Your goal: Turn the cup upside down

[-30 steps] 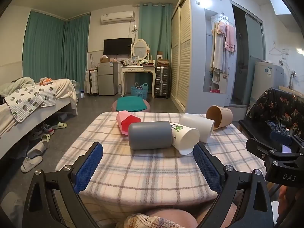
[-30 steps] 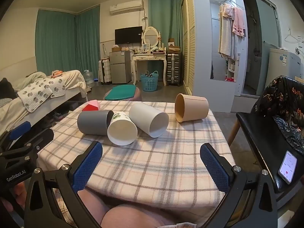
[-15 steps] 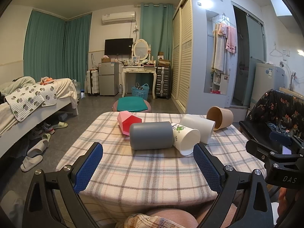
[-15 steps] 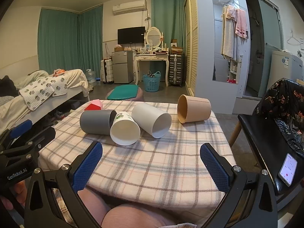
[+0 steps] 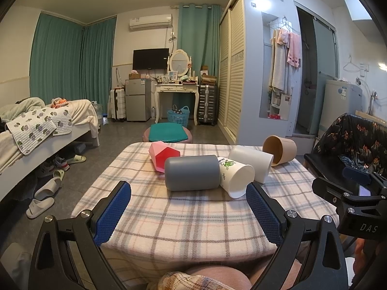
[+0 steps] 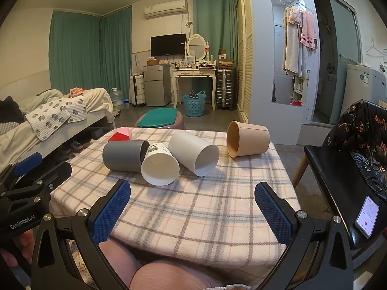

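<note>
Lying on their sides on the checked tablecloth (image 5: 183, 220) are five cups, none of them turned mouth-down yet. The grey cup (image 5: 192, 172) is resting across the left wrist view with its closed base facing that camera's left; in the right wrist view its mouth is pointing right, toward the printed white cup (image 6: 160, 166). That printed cup — white paper with a green plant drawing — is touching the grey one and is opening toward the near edge of the table. Just beside it, on its right, the plain white cup (image 6: 194, 153) is lying at an angle with its mouth also facing the near side, and the two appear to be touching. The tan cup (image 6: 248, 139) is sitting apart from this cluster, toward the far right corner, with its mouth turned left. Behind the grey cup, a faceted pink cup (image 5: 163, 155) with a red inside is peeking out, touching or nearly touching it.

The left gripper (image 5: 188, 204) is hovering over the near edge of the table with its blue pads spread wide, gripping nothing. The right gripper (image 6: 192, 204) is doing the same — jaws wide apart, nothing between them — near the table's front edge. Each gripper is showing at the side of the other's view.

A black chair (image 6: 338, 174) is standing to the right of the table, and a phone (image 6: 367, 216) with a lit screen is lying on its seat.
</note>
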The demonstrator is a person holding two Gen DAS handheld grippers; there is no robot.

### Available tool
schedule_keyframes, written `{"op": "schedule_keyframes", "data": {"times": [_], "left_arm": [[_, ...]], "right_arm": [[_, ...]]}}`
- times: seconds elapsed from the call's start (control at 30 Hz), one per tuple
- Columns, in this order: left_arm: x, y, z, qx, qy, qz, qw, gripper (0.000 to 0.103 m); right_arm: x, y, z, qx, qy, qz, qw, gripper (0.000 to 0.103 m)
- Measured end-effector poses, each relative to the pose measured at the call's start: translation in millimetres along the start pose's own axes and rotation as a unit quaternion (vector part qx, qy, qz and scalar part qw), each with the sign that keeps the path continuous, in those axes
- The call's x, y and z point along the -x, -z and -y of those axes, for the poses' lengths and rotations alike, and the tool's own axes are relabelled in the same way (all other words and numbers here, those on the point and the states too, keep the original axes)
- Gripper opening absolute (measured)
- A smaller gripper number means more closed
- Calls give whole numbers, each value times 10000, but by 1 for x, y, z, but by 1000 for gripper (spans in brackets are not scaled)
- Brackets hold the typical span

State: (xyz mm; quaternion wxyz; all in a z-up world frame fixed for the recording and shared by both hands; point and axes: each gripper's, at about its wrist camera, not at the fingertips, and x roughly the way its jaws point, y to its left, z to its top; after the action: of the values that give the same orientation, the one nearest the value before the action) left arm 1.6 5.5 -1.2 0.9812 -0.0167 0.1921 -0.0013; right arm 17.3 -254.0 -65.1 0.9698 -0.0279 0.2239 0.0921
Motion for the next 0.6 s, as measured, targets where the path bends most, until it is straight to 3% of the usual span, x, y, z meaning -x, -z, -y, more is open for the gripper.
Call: {"op": "schedule_keyframes", "data": {"times": [0.6], "left_arm": [[0, 0, 0, 20, 2, -2, 10000, 99]], "right_arm": [[-2, -2, -2, 23, -38, -6, 10000, 103]]}}
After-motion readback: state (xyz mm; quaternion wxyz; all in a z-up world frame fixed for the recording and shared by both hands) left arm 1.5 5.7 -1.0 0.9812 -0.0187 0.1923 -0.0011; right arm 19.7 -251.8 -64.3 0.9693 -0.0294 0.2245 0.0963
